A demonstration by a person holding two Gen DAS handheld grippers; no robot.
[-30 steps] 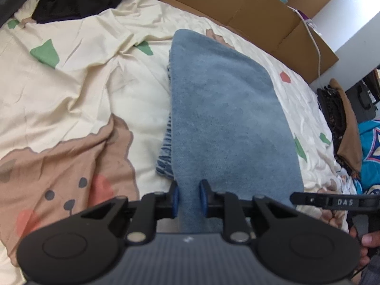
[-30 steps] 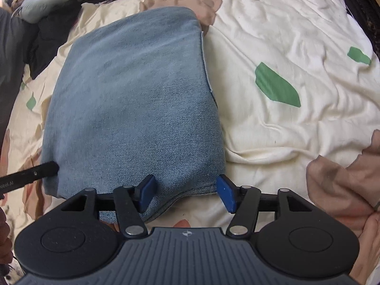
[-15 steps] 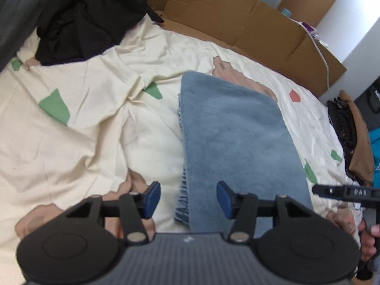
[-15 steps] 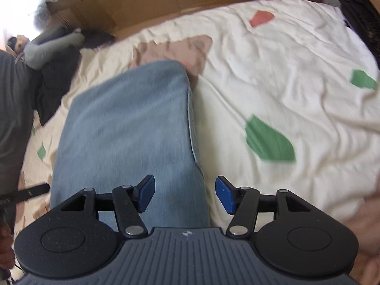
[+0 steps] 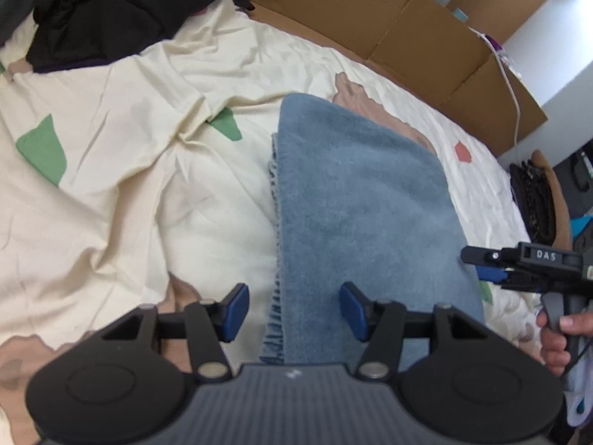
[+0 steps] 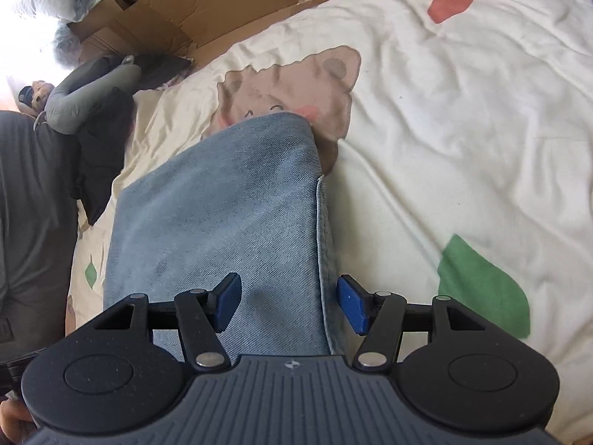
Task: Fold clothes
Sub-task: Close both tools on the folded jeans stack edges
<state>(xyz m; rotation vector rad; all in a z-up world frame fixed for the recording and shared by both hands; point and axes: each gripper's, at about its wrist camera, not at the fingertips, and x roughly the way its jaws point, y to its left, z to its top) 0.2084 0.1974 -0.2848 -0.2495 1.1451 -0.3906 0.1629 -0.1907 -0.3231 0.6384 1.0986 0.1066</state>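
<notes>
- Nearest us, our left tongs (image 5: 293, 311) have just been opening and now stand well apart, gripping nothing; the fringed left edge of the folded jeans (image 5: 363, 215) lies below the gap, clear of both pads.
- Our right tongs (image 6: 290, 304) are also spread wide and empty, hovering over the jeans' right seam edge (image 6: 222, 222).
- From the left view, the right tongs (image 5: 489, 265) sit just off the jeans' right side, a hand (image 5: 559, 337) on the handle.
- The jeans lie flat on the bed (image 5: 111, 193), running away from us.
- Beyond them, dark clothes (image 5: 103, 11) and cardboard (image 5: 407, 26).
</notes>
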